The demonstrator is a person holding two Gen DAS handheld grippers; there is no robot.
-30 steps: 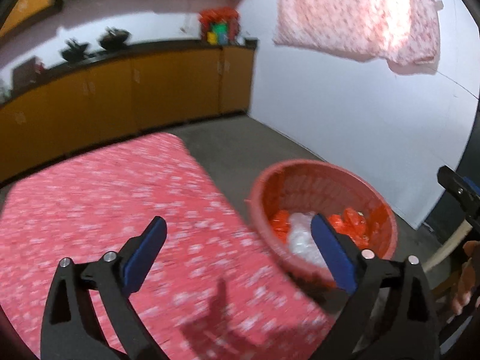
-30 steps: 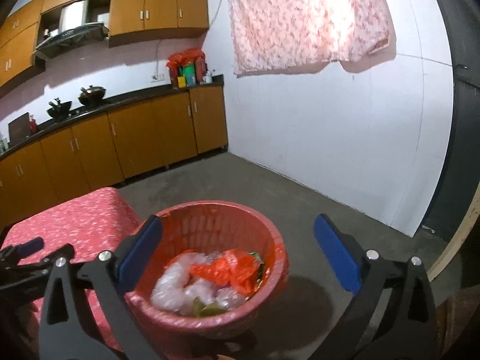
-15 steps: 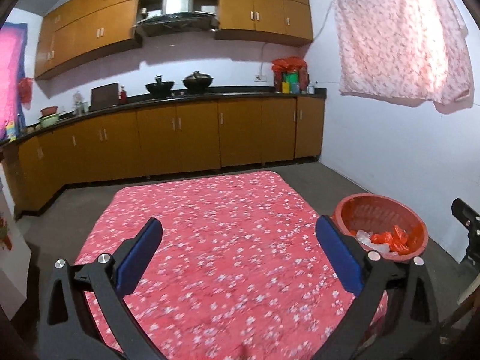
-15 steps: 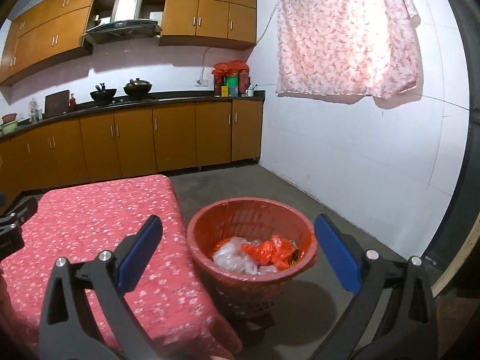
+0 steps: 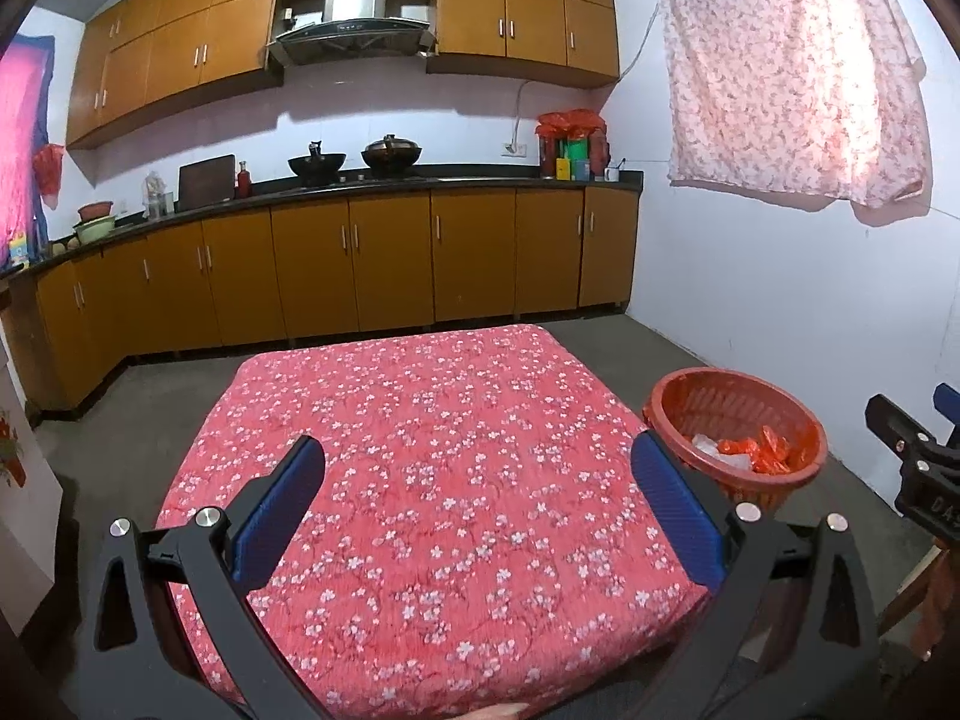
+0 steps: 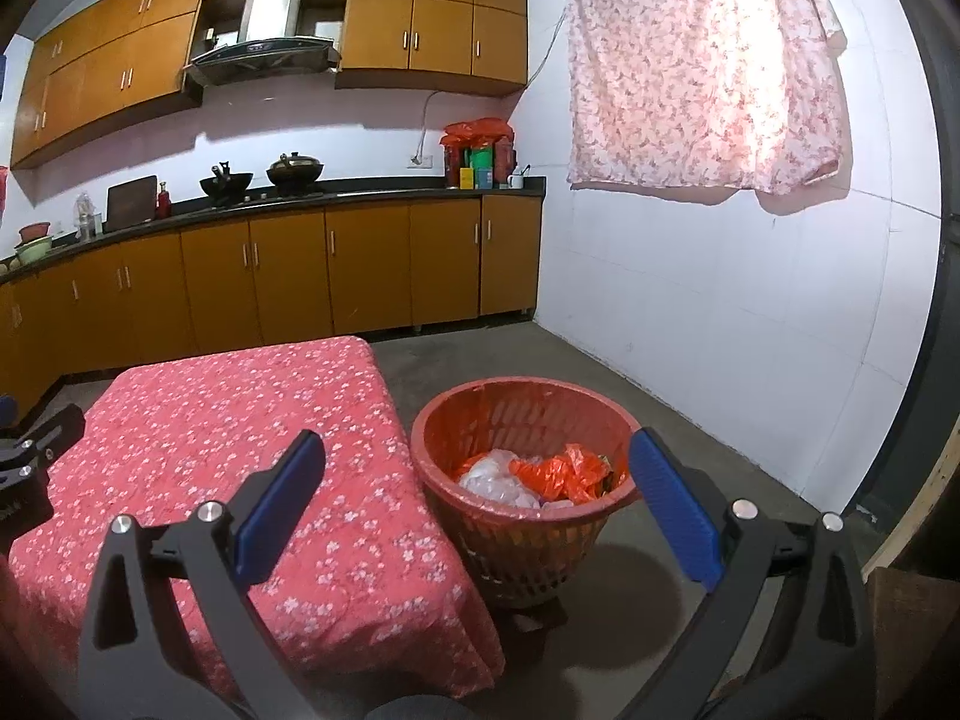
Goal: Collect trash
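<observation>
A red plastic basket (image 6: 456,420) stands on the floor right of a table with a red flowered cloth (image 5: 450,450). It holds orange and clear plastic trash (image 6: 558,471). The basket also shows in the left wrist view (image 5: 678,402). My left gripper (image 5: 474,510) is open and empty above the table's near part. My right gripper (image 6: 474,504) is open and empty, above and in front of the basket. No loose trash shows on the cloth.
Wooden kitchen cabinets (image 5: 360,264) with pots on the counter run along the back wall. A white wall (image 6: 720,300) with a hanging flowered cloth (image 6: 702,72) is at the right. Grey floor (image 6: 540,354) lies around the basket. A wooden piece (image 6: 912,600) is at the lower right.
Both grippers have pulled back and up from the basket. The left one has swung left, so the whole table now shows. Both stay open.
</observation>
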